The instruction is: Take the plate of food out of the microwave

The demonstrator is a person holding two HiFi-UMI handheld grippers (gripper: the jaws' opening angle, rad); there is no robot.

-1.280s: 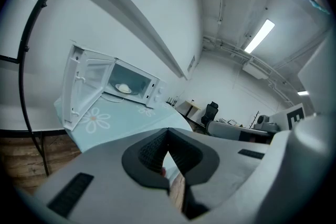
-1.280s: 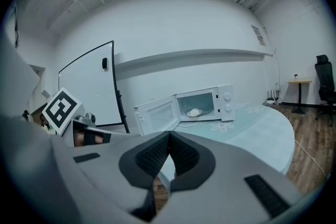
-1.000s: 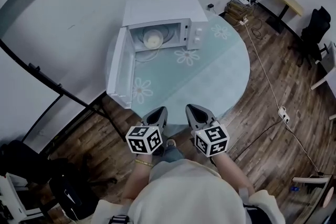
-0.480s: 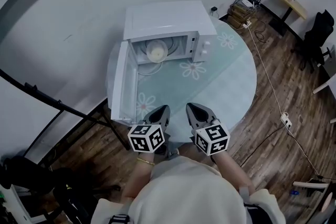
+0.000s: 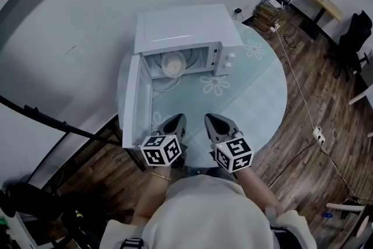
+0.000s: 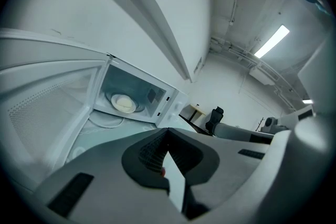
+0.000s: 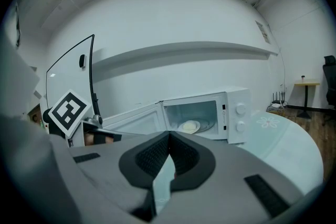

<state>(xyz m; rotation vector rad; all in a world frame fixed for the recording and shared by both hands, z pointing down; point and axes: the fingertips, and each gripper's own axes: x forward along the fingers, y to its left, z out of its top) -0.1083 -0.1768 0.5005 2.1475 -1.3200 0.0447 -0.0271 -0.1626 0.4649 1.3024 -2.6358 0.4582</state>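
Plate of food: inside microwave, upper centre | door: swung wide for access | left gripper, right gripper: jaws pressed together, empty, well short of plate

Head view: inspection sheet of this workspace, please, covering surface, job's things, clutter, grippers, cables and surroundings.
surface: round table with flower print.
job's things: microwave, door swung open; plate of food inside.
clutter: nothing seen on the table.
grippers: left gripper and right gripper both shut, empty, over the table's near edge, apart from the microwave.
cables: white cable across the floor to a power strip.
surroundings: wooden floor, black chair, small side table.
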